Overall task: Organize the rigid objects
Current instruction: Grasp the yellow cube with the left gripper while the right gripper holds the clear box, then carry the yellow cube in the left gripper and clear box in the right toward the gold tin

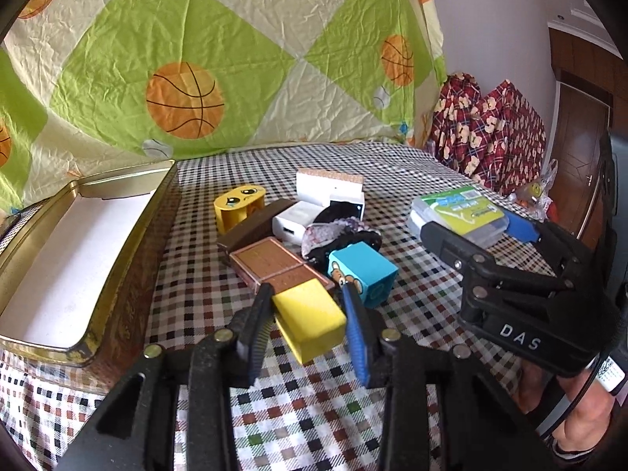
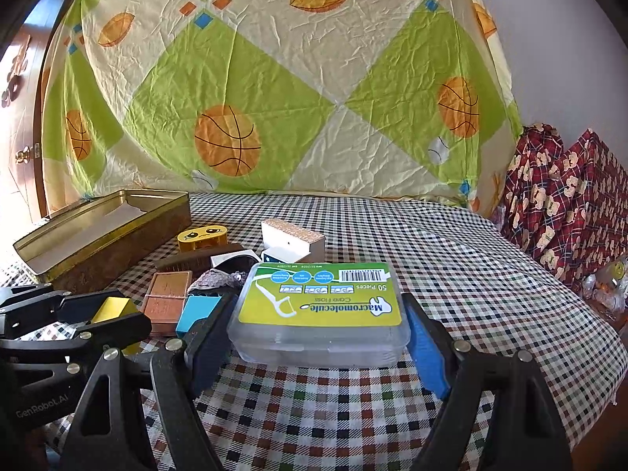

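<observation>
My left gripper (image 1: 308, 300) is shut on a yellow block (image 1: 310, 320) just above the checked tablecloth; it also shows in the right wrist view (image 2: 112, 310). My right gripper (image 2: 318, 316) is shut on a clear floss-pick box with a green label (image 2: 320, 306), held to the right of the pile; the box also shows in the left wrist view (image 1: 457, 216). The pile holds a blue bear cube (image 1: 363, 272), a brown chocolate-like bar (image 1: 274, 265), a yellow face holder (image 1: 239, 206), white chargers (image 1: 292, 225) and a white box (image 1: 329, 188).
An open gold tin (image 1: 78, 235) with a white inside stands at the left on the table; it also shows in the right wrist view (image 2: 106, 231). A basketball-print sheet (image 1: 219, 59) hangs behind. Red plaid fabric (image 1: 486, 133) lies at the right.
</observation>
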A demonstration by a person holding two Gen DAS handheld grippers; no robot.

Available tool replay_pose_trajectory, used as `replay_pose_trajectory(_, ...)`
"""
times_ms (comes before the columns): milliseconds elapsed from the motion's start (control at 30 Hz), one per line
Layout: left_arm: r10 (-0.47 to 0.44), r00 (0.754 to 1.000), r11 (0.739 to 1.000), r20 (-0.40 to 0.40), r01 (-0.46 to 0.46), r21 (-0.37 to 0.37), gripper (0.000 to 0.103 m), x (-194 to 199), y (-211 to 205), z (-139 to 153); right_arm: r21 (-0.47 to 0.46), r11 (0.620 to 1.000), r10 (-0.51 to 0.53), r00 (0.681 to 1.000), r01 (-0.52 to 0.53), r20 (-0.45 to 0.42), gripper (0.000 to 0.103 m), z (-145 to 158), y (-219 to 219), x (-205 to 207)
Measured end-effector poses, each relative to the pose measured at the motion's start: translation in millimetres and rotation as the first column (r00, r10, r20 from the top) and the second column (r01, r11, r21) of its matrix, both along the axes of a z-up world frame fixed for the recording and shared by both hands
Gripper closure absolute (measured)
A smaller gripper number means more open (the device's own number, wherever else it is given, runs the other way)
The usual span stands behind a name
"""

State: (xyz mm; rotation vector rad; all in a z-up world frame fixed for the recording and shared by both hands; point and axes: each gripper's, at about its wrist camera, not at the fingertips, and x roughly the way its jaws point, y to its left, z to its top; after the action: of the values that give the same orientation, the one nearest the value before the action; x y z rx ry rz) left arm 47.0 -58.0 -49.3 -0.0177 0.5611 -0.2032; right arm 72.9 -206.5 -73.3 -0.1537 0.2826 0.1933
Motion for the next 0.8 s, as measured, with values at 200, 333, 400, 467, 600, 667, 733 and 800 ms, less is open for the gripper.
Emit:
replay_pose_trajectory(200, 0.008, 0.999, 1.0, 0.042, -0.007, -0.023, 0.069, -4, 3, 2, 0.005, 1.0, 0.006, 0.999, -0.006, 0.032, 0.021, -1, -1, -4)
replay_pose_trajectory(333, 0.008, 0.998, 0.999, 0.069, -0.006, -0.031, 0.069, -8, 3, 4, 0.01, 1.0, 0.008, 0.999, -0.008, 0.042, 0.021, -1, -2, -5)
replay_pose_trajectory(400, 0.006, 0.997, 1.0, 0.082, -0.004, -0.029, 0.069, -10, 3, 4, 0.01, 1.0, 0.01, 0.999, -0.01, 0.046, 0.021, -1, -2, -5)
replay_pose_trajectory(467, 0.001, 0.996, 1.0, 0.094, 0.001, -0.022, 0.069, -12, 2, 4, 0.01, 1.0, 0.01, 0.999, -0.01, 0.05, 0.021, -1, -2, -6)
replay_pose_trajectory(600, -0.001, 0.993, 1.0, 0.116, 0.001, -0.003, 0.069, -15, -1, 4, 0.011, 1.0, 0.011, 0.998, -0.012, 0.063, 0.021, -2, -3, -7)
replay_pose_trajectory(667, -0.001, 0.992, 1.0, 0.125, 0.001, 0.0, 0.069, -16, -1, 5, 0.012, 1.0, 0.012, 0.997, -0.013, 0.07, 0.021, -2, -3, -8)
replay_pose_trajectory(733, 0.001, 0.991, 1.0, 0.134, -0.001, -0.003, 0.069, -18, -1, 5, 0.015, 1.0, 0.014, 0.997, -0.015, 0.079, 0.021, -3, -4, -10)
replay_pose_trajectory(800, 0.005, 0.989, 1.0, 0.145, -0.003, -0.011, 0.069, -20, 0, 5, 0.018, 1.0, 0.016, 0.996, -0.018, 0.091, 0.021, -3, -4, -11)
